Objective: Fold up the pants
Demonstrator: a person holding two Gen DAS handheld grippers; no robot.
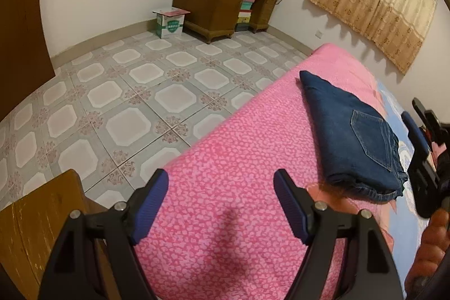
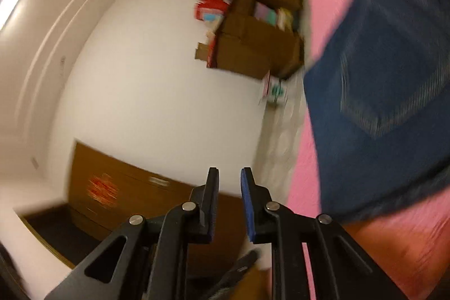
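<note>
Already the pants (image 1: 354,137) lie folded on the bed (image 1: 225,187), so left tongs (image 1: 220,201) stand wide and empty, right tongs (image 2: 229,201) narrow, holding nothing.

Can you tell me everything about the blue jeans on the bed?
The dark blue denim jeans are folded into a thick, neat rectangle with several layers stacked at the near edge. A stitched back pocket faces up. They lie flat on the pink speckled bedspread, near the bed's right side. Nothing grips them: the left claw is open and apart from them, and the right claw, nearly closed, holds nothing.
</note>
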